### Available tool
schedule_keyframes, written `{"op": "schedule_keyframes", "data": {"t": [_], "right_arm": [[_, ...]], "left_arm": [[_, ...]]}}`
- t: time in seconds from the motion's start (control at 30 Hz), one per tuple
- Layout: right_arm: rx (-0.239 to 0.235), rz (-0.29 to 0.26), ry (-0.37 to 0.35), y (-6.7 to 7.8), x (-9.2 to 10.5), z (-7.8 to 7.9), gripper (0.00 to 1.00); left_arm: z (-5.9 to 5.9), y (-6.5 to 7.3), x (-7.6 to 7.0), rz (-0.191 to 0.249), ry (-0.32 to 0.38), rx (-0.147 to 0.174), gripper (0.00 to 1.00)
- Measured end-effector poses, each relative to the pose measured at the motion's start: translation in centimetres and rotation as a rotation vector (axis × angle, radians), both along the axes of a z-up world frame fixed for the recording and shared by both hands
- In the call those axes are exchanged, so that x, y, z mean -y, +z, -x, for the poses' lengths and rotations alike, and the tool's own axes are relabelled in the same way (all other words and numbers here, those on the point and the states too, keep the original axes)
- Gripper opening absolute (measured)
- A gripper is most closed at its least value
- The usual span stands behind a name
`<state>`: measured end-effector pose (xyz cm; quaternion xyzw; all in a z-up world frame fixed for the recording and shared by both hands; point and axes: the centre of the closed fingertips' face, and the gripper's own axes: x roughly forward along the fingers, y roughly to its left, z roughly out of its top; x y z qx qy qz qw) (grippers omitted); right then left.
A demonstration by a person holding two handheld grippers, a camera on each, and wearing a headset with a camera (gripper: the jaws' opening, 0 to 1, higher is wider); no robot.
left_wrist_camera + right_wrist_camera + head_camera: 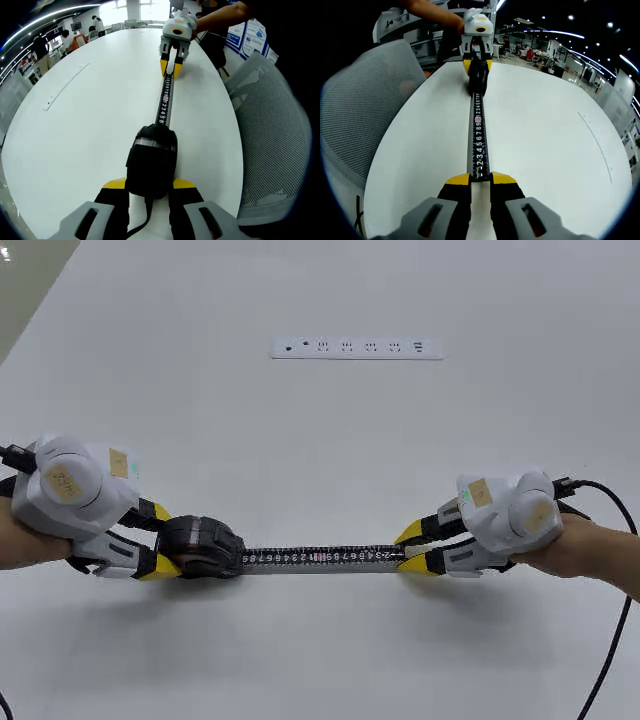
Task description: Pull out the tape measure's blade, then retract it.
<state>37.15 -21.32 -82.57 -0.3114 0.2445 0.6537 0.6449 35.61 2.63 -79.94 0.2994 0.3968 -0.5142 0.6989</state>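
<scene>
A broad white worktop (320, 440) spreads across the room, and a grey mesh chair (270, 140) stands at its edge beside the person at work. A long white power strip (356, 347) lies flat on the far side, well apart from the action. Near the front edge the person holds two grey tools with yellow tips facing each other, one in each hand. The left tongs (163, 540) are clamped on the sides of the tape measure (200, 546), a chunky black case with a rubbery, ribbed shell and a dark band across its top. It sits low at the worktop, though whether it rests on it is not clear. The right tongs (410, 549) are pinched together on the free end of the blade (320, 558). The blade is drawn out and runs in a straight, taut line between the two tools, close above the surface. It is black with a row of white numerals and one red mark partway along. A black cable (610, 640) trails from the right-hand tool toward the near edge.
</scene>
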Motion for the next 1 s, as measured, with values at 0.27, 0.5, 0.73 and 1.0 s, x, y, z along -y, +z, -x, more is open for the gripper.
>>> {"op": "schedule_keyframes", "data": {"t": [0.27, 0.5, 0.73, 1.0], "right_arm": [[0.002, 0.020, -0.002, 0.1, 1.2, -0.1, 0.11], [0.004, 0.036, -0.007, -0.1, 2.1, -0.2, 0.11], [0.007, 0.047, -0.013, 0.2, 2.7, 0.0, 0.11], [0.006, 0.056, -0.020, 0.3, 3.3, 0.3, 0.11]], "left_arm": [[0.0, 0.0, 0.0, -0.001, -0.002, -0.004, 0.27], [0.0, 0.0, 0.0, 0.001, -0.001, -0.008, 0.27], [0.0, 0.1, 0.0, 0.000, -0.001, -0.010, 0.27], [0.1, 0.2, 0.1, 0.000, 0.007, -0.026, 0.28]]}}
